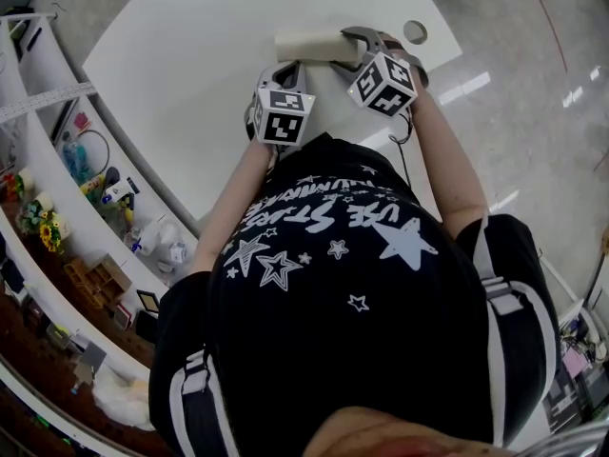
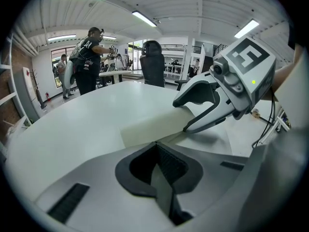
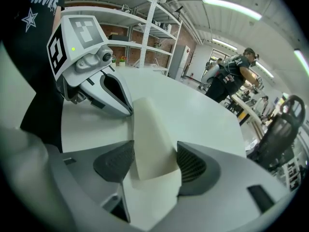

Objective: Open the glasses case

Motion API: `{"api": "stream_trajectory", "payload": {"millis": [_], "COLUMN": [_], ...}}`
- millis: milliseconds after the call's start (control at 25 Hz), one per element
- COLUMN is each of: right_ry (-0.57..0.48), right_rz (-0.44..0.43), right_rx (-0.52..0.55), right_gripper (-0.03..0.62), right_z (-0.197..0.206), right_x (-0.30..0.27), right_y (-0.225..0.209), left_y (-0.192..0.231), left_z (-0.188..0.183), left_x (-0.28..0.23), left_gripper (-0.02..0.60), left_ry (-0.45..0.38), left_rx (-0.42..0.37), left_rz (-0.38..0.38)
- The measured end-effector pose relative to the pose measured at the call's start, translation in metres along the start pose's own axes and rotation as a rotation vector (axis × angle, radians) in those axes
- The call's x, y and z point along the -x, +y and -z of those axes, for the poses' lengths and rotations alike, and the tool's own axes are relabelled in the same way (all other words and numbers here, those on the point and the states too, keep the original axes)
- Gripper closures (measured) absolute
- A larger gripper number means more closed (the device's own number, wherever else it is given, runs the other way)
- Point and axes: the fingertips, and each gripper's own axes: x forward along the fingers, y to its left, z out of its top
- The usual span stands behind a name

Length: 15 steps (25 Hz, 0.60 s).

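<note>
- The glasses case (image 1: 309, 46), a pale cream one, lies closed on the white surface (image 1: 190, 74), near its far edge and in front of the person.
- The right gripper (image 3: 154, 161) has its fingers clamped on the case. One dark ribbed pad presses each long side, close to one end.
- The left gripper (image 2: 155, 146) meets the case at the opposite end. Its fingers are pressed together, and a thin edge of the case seems to be nipped between them.
- The two grippers sit near each other, their marker cubes side by side just above the person's black star-printed shirt (image 1: 333, 246).
- Other people stand by desks in the room behind, and a black office chair (image 2: 152, 62) stands at the far side of the surface.
</note>
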Motion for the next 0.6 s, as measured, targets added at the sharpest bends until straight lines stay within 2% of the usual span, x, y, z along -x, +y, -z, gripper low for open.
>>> {"api": "stream_trajectory", "payload": {"millis": [600], "right_ry": [-0.002], "right_rz": [-0.036], "right_rx": [-0.009], "right_gripper": [0.309], "right_z": [0.0001], "right_x": [-0.0015], "right_y": [-0.0005], "left_y": [0.0002], "left_z": [0.0021], "left_x": [-0.0023], "left_gripper": [0.569], "left_ry": [0.003], "left_rx": [0.014], "left_rz": [0.003]}}
